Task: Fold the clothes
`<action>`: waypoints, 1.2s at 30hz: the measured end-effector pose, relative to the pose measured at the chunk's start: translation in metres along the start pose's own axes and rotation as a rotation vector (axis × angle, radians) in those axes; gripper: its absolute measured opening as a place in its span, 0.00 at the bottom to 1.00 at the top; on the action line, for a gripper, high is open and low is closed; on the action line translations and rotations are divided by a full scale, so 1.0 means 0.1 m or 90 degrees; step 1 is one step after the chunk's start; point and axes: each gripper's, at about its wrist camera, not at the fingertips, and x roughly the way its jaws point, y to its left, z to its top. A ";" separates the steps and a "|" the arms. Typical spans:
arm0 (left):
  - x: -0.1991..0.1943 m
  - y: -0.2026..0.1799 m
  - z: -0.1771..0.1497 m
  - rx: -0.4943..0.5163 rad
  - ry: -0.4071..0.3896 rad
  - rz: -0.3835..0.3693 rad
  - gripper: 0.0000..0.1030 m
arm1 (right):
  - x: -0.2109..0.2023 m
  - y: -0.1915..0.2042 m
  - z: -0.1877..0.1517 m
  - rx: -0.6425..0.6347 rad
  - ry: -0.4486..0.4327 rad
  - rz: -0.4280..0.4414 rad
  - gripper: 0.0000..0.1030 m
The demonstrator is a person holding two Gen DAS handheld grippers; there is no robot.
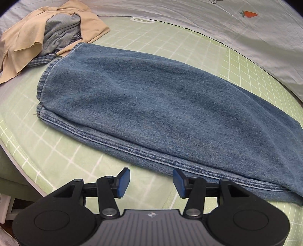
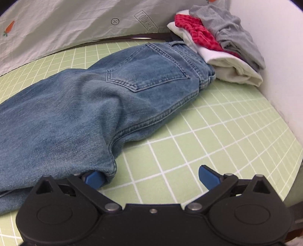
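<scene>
A pale green cutting mat (image 1: 62, 157) ruled with a white grid covers the work surface, and a light grey bedsheet (image 1: 236, 37) printed with small carrots (image 1: 249, 14) rises behind it.

The left gripper (image 1: 151, 184) hangs just short of the near edge of the jeans (image 1: 151, 106), its blue pads (image 1: 124, 181) spread apart with nothing between them, only bare mat beneath. Ahead of it the double-stitched side seam of the legs runs across, and the hem ends lie up and to its left. Farther off to its left sits a loose heap: a tan garment (image 1: 24, 45) draped round a grey-blue garment (image 1: 60, 32), with a strip of checked fabric (image 1: 40, 60) poking out below.

The right gripper (image 2: 149, 178) is released too, its jaws wide. Its left pad (image 2: 93, 178) is pushed against, and partly under, the crotch corner of the jeans (image 2: 75, 113), while its right pad (image 2: 208, 177) stands over open mat (image 2: 217, 136). It grips nothing.

The jeans are faded blue denim, laid lengthwise with one leg stacked on the other. From the right gripper, the seat stretches forward and to the right, a back pocket (image 2: 147, 73) facing up and the waistband farthest away. Beyond the waistband, touching it, sits a pile of clothes: a folded white garment (image 2: 233, 70), a red patterned garment (image 2: 197, 36) on it, and a grey garment (image 2: 231, 32) on top. A white wall (image 2: 284, 75) curves past that pile to the right.
</scene>
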 end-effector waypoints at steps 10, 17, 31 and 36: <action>-0.04 0.74 0.19 -0.137 -0.020 -0.015 0.50 | -0.30 0.28 -0.09 0.021 -0.005 0.037 1.00; 0.08 1.25 0.47 -0.191 -0.031 -0.040 0.48 | -0.67 0.79 -0.16 0.017 -0.035 0.169 0.95; 0.30 1.89 0.88 -0.207 -0.022 -0.123 0.14 | -0.59 1.24 -0.38 0.292 0.028 0.349 0.41; 0.33 2.05 0.94 -0.234 -0.029 -0.143 0.22 | -0.48 1.21 -0.42 0.388 0.042 0.354 0.40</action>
